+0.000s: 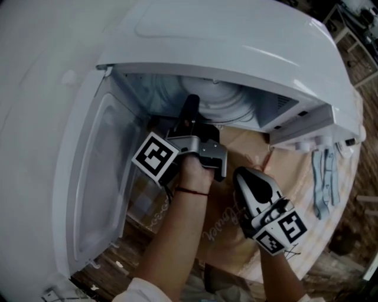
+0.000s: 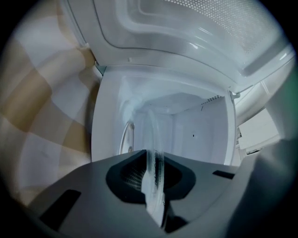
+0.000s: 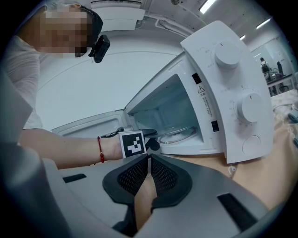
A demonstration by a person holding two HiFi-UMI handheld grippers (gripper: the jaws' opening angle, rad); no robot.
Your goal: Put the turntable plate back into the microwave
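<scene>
Tablecloth: 1 microwave; 1 plate in left claw.

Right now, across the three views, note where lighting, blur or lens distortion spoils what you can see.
Head view: glare washes out the microwave top, and its inside lies in shadow. Left gripper view: the corners vignette dark; the turntable plate, edge-on in the left gripper, looks smeared and see-through. Right gripper view: the wide lens bows the microwave's control panel; ceiling lights flare.
</scene>
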